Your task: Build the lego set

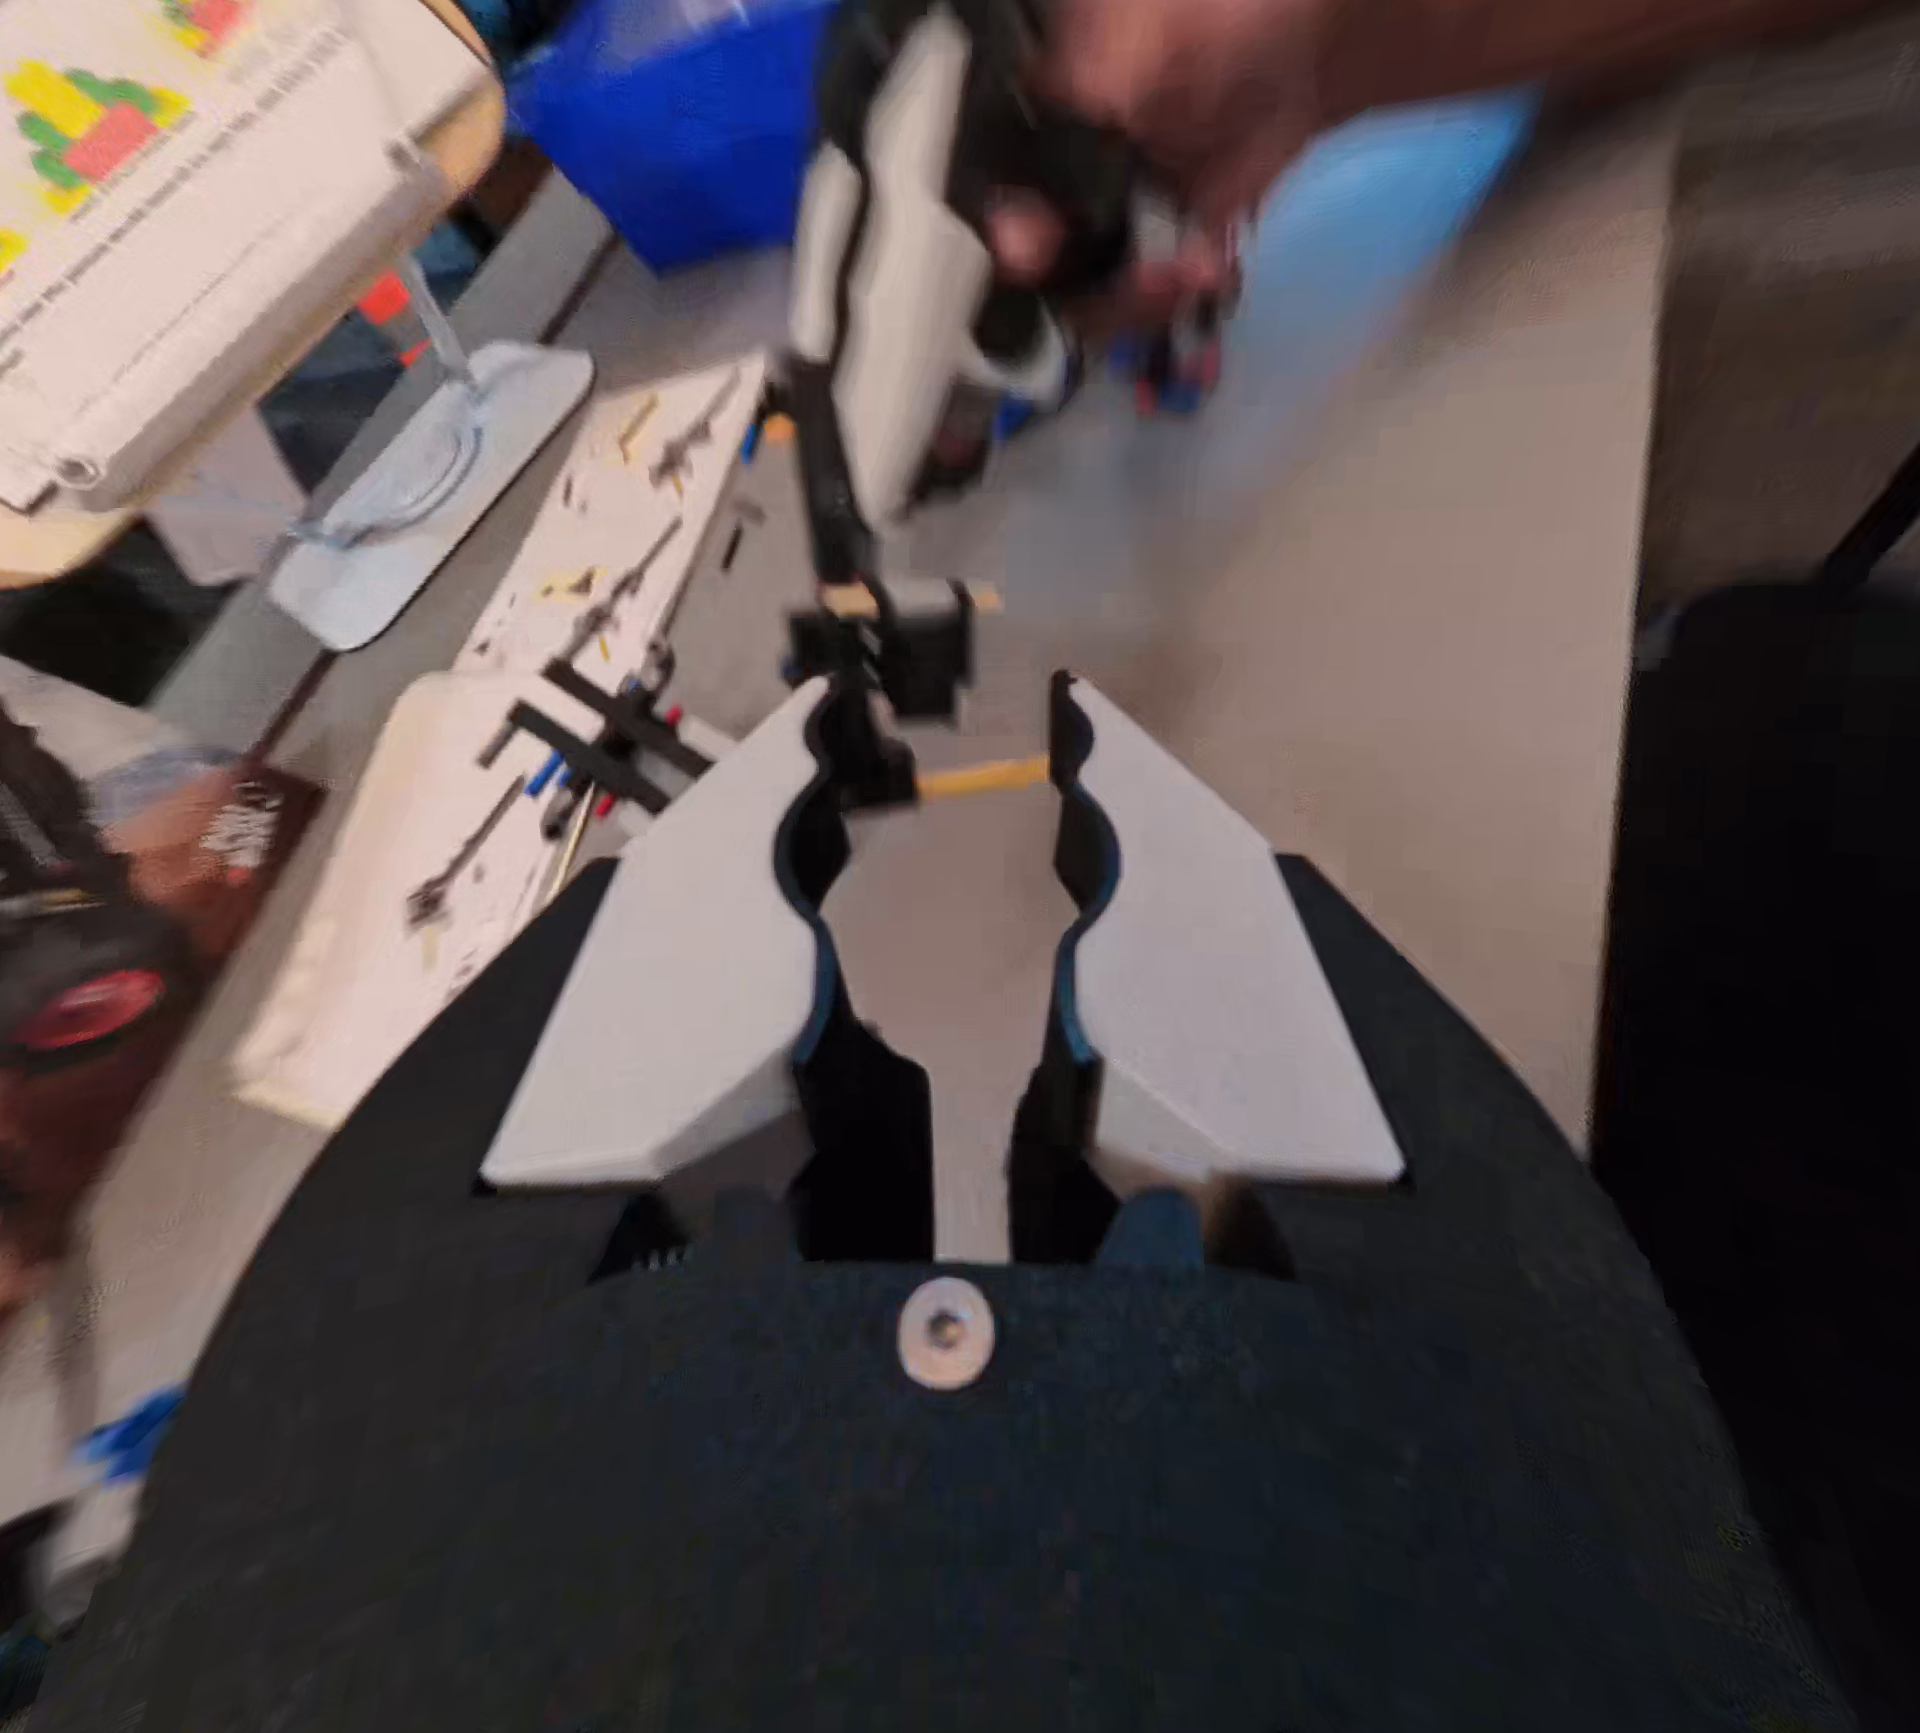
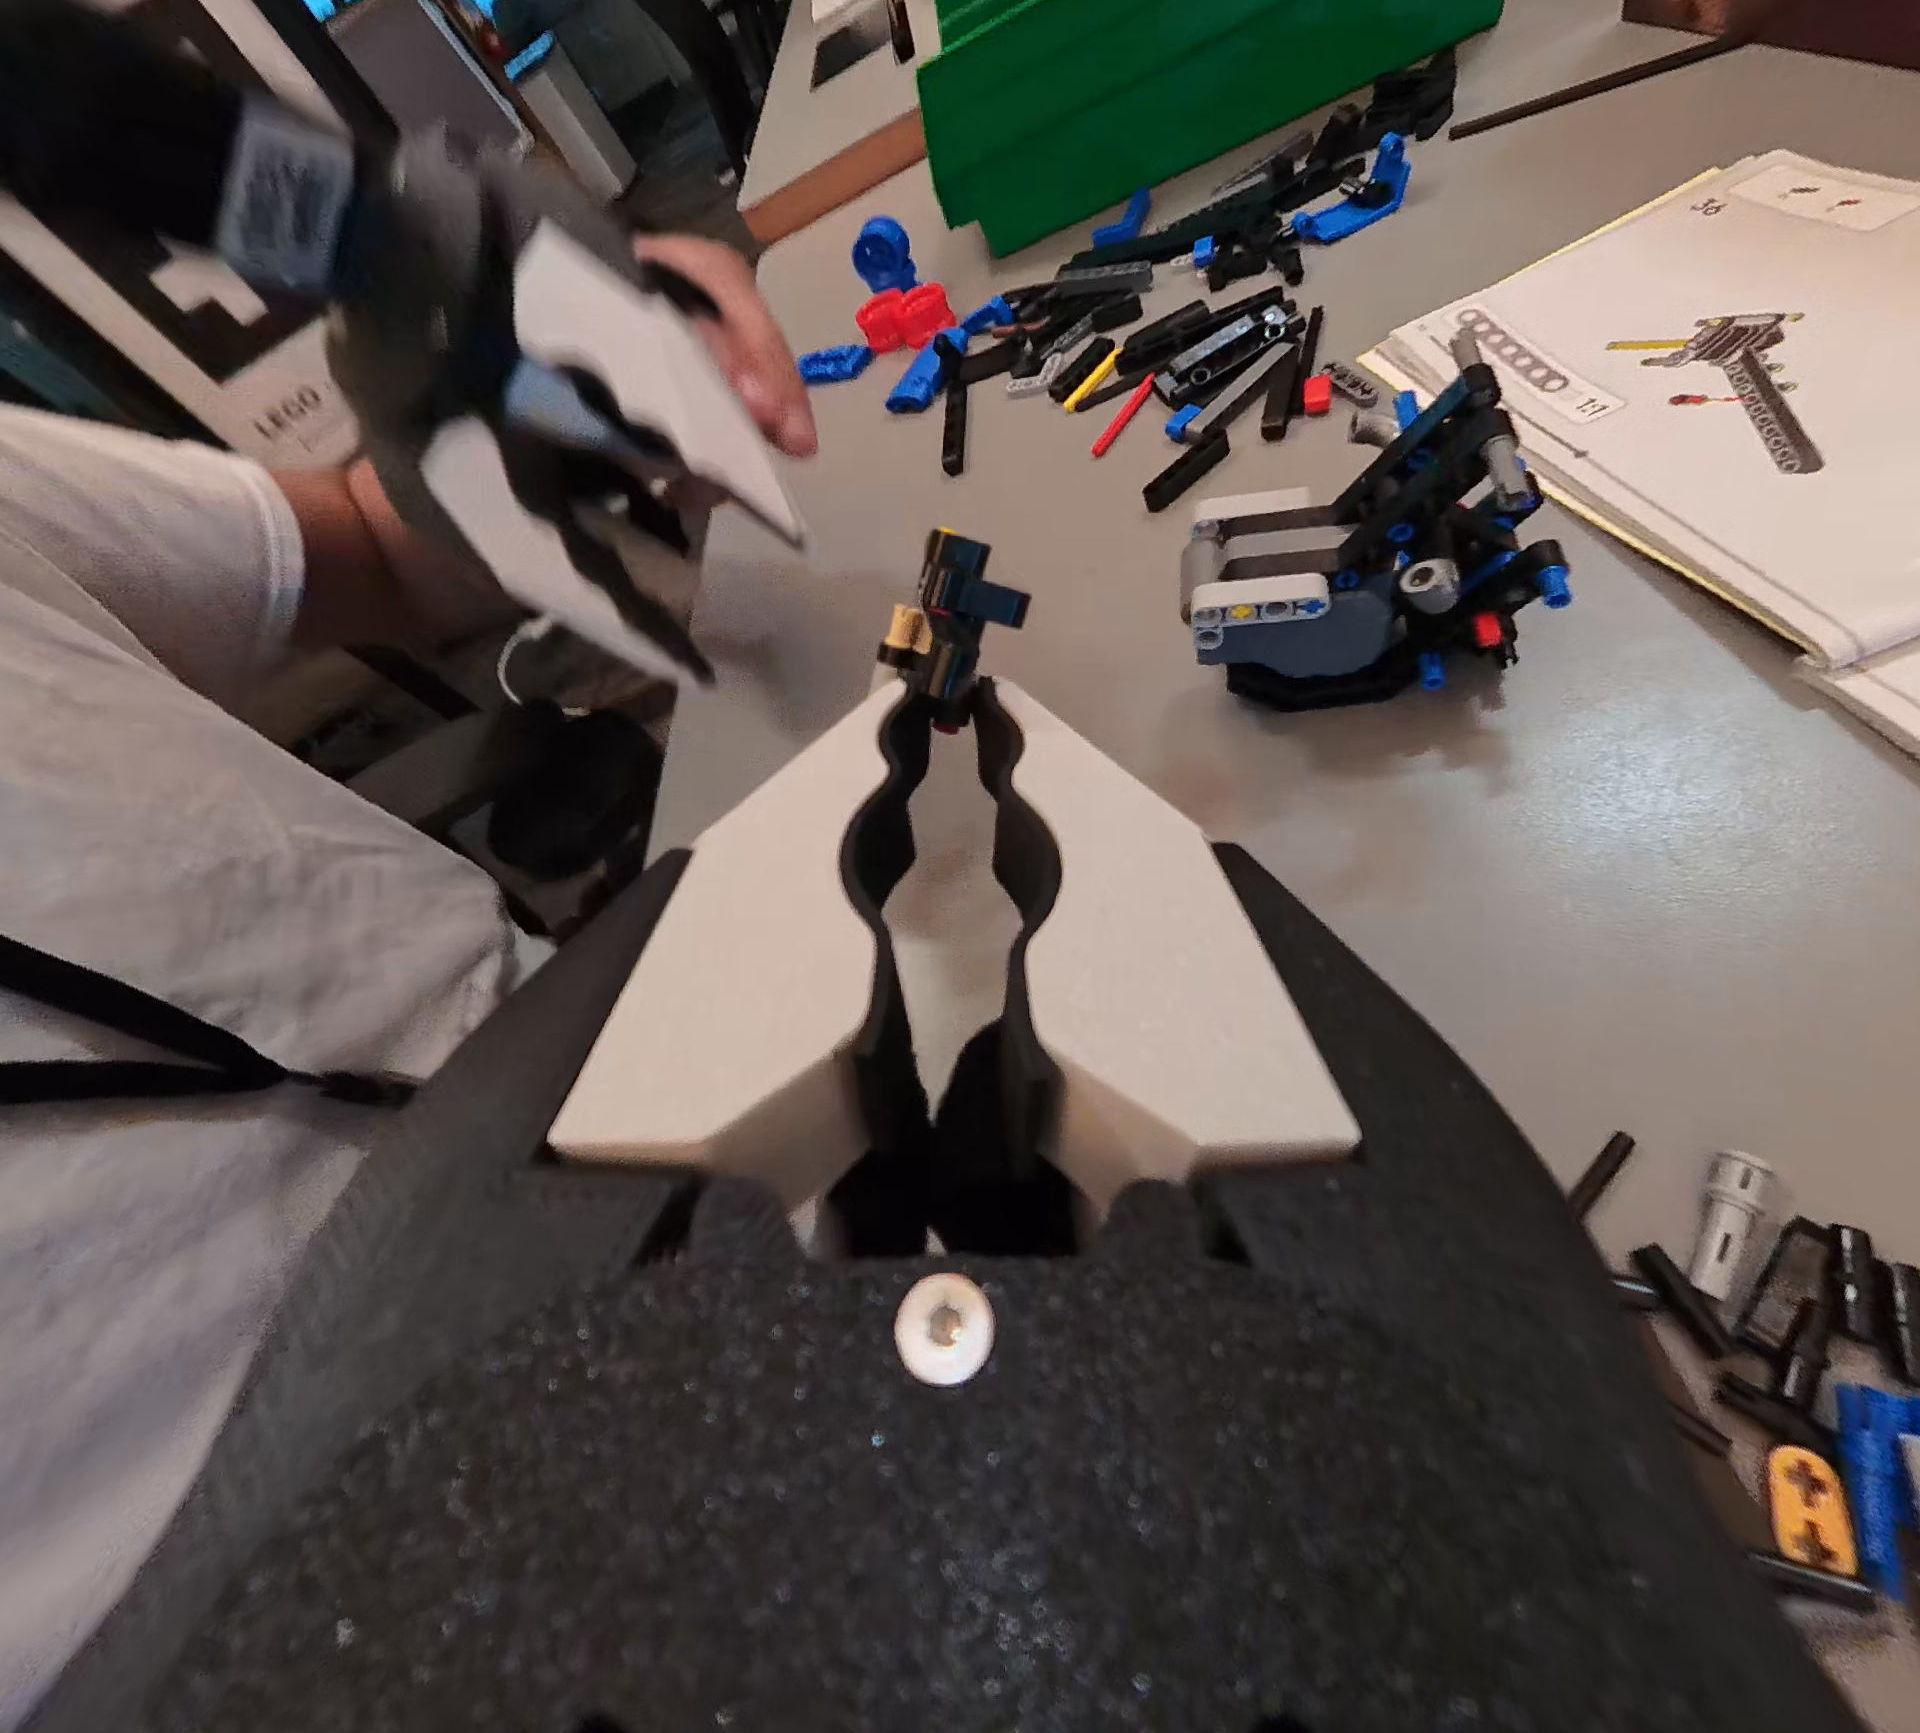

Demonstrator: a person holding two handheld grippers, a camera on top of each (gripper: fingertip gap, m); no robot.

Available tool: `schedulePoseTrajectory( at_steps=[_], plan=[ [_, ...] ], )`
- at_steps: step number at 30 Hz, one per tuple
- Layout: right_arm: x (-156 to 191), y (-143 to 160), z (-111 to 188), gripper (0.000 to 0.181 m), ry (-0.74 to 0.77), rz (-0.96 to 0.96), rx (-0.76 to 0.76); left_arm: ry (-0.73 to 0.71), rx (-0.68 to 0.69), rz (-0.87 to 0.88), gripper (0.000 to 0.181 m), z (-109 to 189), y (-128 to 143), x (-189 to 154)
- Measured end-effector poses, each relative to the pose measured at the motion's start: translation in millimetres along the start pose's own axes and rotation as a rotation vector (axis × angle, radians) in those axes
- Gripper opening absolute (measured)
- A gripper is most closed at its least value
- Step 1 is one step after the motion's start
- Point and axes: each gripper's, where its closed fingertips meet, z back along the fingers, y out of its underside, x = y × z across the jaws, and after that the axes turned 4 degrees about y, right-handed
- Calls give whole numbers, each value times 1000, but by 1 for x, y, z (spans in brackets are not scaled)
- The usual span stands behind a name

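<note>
My right gripper [image 2: 948,696] is shut on the lower end of a small black Lego sub-assembly [image 2: 951,618] with a tan pin and a yellow top, held above the grey table [image 2: 1351,904]. In the left wrist view the right gripper [image 1: 862,395] comes down from above, blurred, in a hand. The sub-assembly [image 1: 904,644] hangs just beyond my left gripper [image 1: 945,696], with a yellow axle [image 1: 982,774] showing between the fingers. The left gripper is open and empty. In the right wrist view it [image 2: 748,603] is blurred, left of the sub-assembly and apart from it.
A partly built black, grey and blue model [image 2: 1371,582] stands on the table. Behind it lie a pile of loose parts [image 2: 1143,343], green containers [image 2: 1195,21] and an open instruction booklet [image 2: 1662,416]. More parts [image 2: 1787,1320] lie near right. A poster on a stand [image 1: 156,125] is at left. About 6 cm separates my left fingertips from my right.
</note>
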Motion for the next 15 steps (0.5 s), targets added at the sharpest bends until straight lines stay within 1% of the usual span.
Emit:
schedulePoseTrajectory(
  at_steps=[1,2,3,4,5,6,8,10,12,15],
  plan=[
    [3,3,0,8,-3,34,21,46,-73,97,31,3,-15,9],
    [8,6,-1,8,-15,68,48,102,-119,166,31,2,-26,17],
    [13,9,-2,8,-26,103,68,165,-133,202,31,-1,-32,20],
    [17,12,-3,8,-31,137,88,235,-103,213,32,-9,-32,19],
    [21,15,-4,8,-37,160,108,297,-53,215,38,-18,-28,17],
    [23,17,-4,8,-40,179,121,351,-9,218,38,-26,-23,14],
    [26,21,-5,8,-38,204,146,466,32,222,34,-34,-21,1],
    [25,23,-4,8,-35,203,153,507,44,210,24,-38,-20,-5],
    [26,22,-2,8,-36,208,154,507,56,203,20,-44,-17,-6],
    [23,20,2,8,-28,203,143,519,18,249,19,-46,-20,-3]
  ],
)
